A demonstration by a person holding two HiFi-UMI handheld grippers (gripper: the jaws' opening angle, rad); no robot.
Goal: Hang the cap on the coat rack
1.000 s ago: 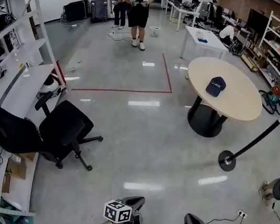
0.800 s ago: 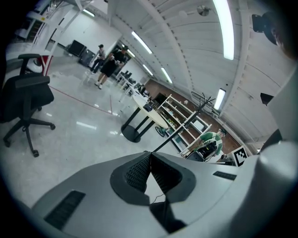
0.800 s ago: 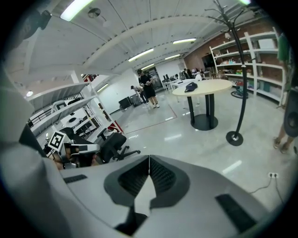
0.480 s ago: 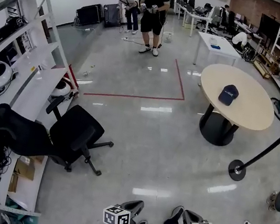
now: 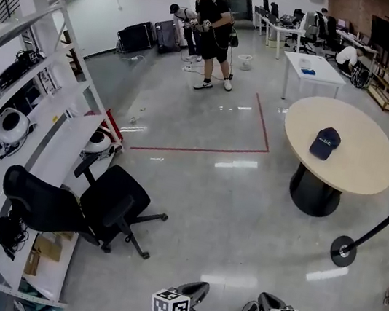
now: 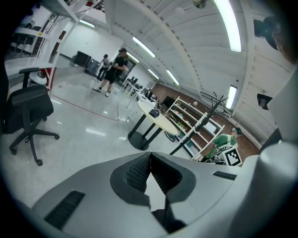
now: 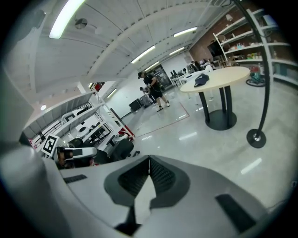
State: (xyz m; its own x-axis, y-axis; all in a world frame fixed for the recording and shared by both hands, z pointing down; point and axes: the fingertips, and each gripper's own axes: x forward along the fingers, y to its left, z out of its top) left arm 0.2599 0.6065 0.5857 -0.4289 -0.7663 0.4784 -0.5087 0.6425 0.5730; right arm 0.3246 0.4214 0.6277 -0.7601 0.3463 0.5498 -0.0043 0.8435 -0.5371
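Broadly, the round table stands far right. The rack is nearer on the right, its pole slanting out of the head view, so its hooks are unseen there. A black chair sits left. The cap lies on the table, toward the middle of the top, with nothing touching it.

Both claws are low and near, well apart from the cap. The left gripper is clenched on nothing, and so is the right gripper, pads meeting with only floor beyond.

The likely risks:
- Arriving with jaws not yet parted would shove the cap across the smooth top.
- A pinch on the soft crown alone may slip.
- Knocking the rack's pole could rock it.
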